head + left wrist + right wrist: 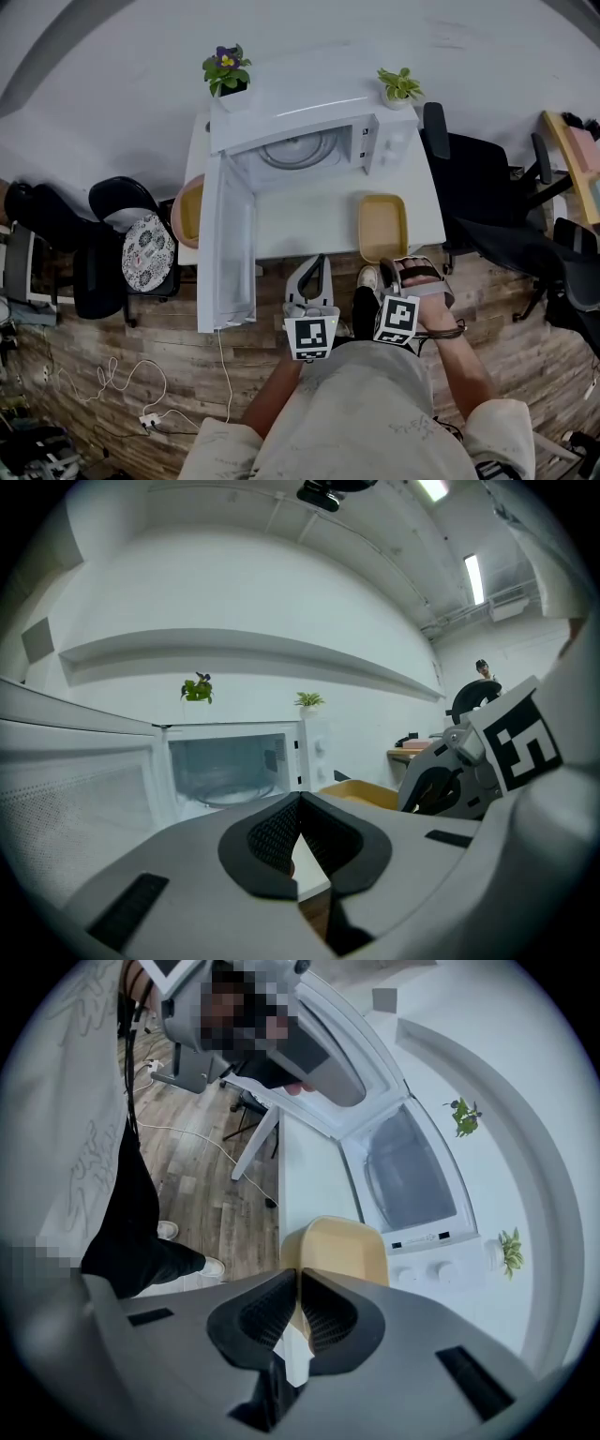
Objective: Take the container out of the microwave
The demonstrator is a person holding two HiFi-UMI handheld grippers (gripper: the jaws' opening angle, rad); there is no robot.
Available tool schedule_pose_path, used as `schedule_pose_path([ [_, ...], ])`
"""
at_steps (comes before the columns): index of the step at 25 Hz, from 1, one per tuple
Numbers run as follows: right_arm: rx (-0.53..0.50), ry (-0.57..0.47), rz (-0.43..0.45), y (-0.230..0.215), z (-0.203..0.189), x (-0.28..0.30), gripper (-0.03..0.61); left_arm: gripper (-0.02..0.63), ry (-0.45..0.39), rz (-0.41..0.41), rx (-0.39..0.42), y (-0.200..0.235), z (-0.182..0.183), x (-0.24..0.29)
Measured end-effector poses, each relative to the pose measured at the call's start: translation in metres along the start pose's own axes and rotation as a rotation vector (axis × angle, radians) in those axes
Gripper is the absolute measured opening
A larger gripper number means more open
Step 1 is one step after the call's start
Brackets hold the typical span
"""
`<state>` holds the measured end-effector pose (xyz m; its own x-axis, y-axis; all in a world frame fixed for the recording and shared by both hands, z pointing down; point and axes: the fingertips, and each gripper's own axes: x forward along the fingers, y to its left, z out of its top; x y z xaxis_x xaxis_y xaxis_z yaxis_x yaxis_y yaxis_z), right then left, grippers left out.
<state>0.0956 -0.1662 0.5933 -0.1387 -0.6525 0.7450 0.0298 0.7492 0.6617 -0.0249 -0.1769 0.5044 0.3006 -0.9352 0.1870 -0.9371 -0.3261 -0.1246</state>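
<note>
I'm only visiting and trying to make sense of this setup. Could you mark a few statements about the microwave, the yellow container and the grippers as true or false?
1. The door of the white microwave stands open. True.
2. The yellow rectangular container is inside the microwave. False: it sits on the white table, in front of the microwave.
3. Two small potted plants, one with purple flowers and one plain green, stand on top of the microwave. True.
4. The right gripper grips the container. False: its jaws are together with nothing between them, short of the container.
5. The left gripper is shut and empty. True.
</note>
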Motion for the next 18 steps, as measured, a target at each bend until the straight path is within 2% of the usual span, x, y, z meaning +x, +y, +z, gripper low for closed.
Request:
schedule_pose_path([
  [8,-0.01,-0.01,-0.055,-0.016,-0.005,-0.008,0.032,0.006,-0.005,0.008,0.001,-0.001,0.006,0.007],
  [13,0.008,-0.047,-0.152,-0.033,0.0,-0.012,0.032,0.006,-0.024,0.015,-0.002,0.001,0.013,0.01],
  [18,0.014,-0.054,-0.194,-0.044,0.0,-0.014,0.032,0.006,-0.029,0.016,0.0,0.001,0.014,0.012],
])
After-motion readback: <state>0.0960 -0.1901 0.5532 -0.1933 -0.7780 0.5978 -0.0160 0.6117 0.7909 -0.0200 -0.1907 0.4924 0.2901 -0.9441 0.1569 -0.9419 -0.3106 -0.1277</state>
